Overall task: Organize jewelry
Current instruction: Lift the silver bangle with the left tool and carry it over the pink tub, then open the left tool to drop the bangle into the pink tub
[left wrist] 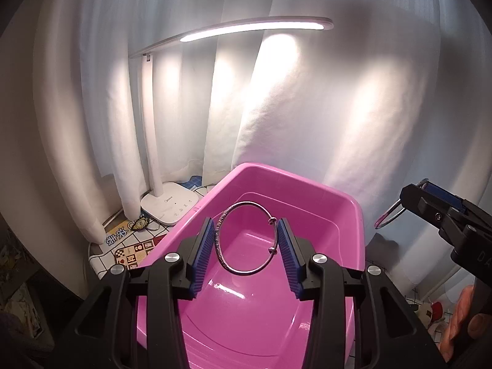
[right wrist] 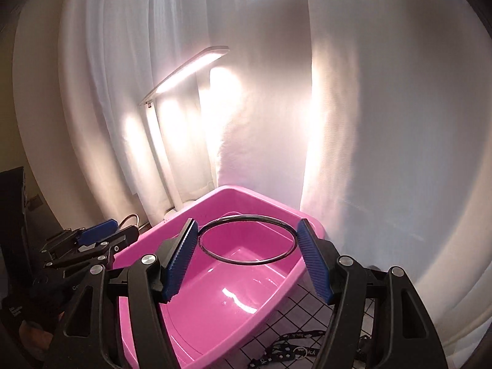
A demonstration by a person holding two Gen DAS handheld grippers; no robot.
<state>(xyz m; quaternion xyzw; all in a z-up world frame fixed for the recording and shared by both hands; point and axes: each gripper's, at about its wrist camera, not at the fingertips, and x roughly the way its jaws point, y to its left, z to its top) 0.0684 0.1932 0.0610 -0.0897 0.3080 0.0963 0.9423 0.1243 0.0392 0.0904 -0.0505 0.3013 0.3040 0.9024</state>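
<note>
A pink plastic bin [left wrist: 332,196] sits on the table, also seen in the right wrist view [right wrist: 144,246]. My left gripper [left wrist: 247,236] is shut on a silver bangle [left wrist: 226,264], held upright over the bin's inside. My right gripper [right wrist: 247,240] is shut on a thin dark hoop bracelet [right wrist: 246,263], held over the bin. The right gripper also shows at the right edge of the left wrist view [left wrist: 430,196]. The left gripper shows at the left of the right wrist view [right wrist: 101,233].
A lit white desk lamp [left wrist: 169,206] stands behind the bin against white curtains [left wrist: 307,107]. A small charm and ring [left wrist: 141,224] lie by the lamp base on a patterned cloth [left wrist: 129,252]. A black lanyard [right wrist: 286,350] lies on the grid cloth in front of the bin.
</note>
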